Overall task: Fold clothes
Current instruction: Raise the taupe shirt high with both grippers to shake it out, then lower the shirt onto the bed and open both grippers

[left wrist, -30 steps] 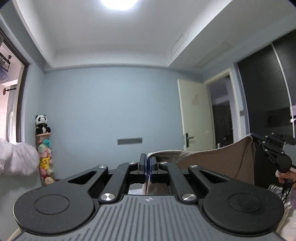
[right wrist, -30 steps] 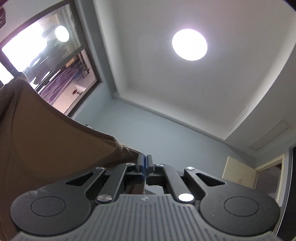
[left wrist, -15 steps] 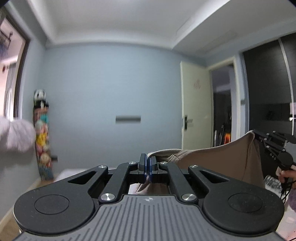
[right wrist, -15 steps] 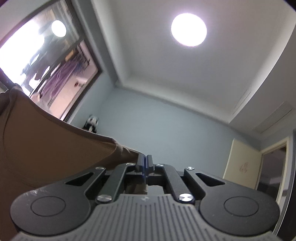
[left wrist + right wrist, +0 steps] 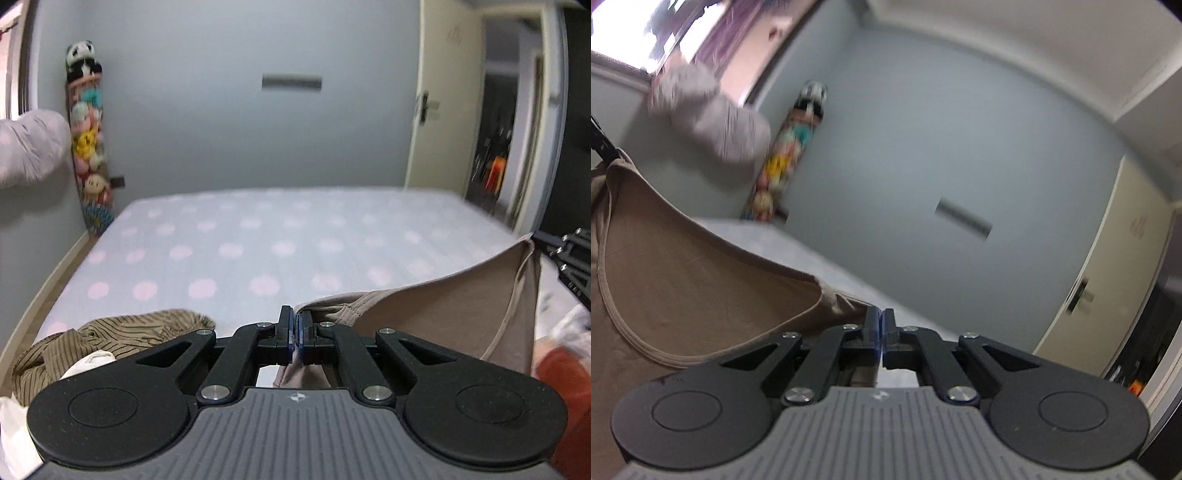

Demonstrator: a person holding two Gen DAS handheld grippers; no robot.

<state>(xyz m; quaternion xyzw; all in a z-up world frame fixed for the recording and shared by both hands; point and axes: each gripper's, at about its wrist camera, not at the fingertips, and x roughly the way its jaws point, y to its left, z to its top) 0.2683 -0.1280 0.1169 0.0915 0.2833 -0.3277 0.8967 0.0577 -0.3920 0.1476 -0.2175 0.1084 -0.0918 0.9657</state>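
The tan shirt (image 5: pixel 436 314) hangs stretched between the two claws, and that span is what the coming move depends on. The left claw (image 5: pixel 295 332) is pinched tight on one top corner of it, the cloth running off to that claw's right and rising toward the right claw (image 5: pixel 569 254), which shows at the far right edge of the left wrist view gripping the other end. In the right wrist view the right claw (image 5: pixel 882 332) is likewise clamped shut on the cloth, with the shirt (image 5: pixel 683 288) and its curved neckline falling away to that claw's left. So the shirt's long axis, shoulder to shoulder, runs from claw to claw, crosswise to the way both point. The bed (image 5: pixel 280 243), with its dotted cover, lies ahead of and below both claws, bare across its middle. A striped brown garment (image 5: pixel 110 339) lies crumpled just below and left of the left claw, near the bed's front edge. By my reading the shirt is about to be laid flat, and the open stretch straight ahead suits it, provided the left corner clears the striped heap.
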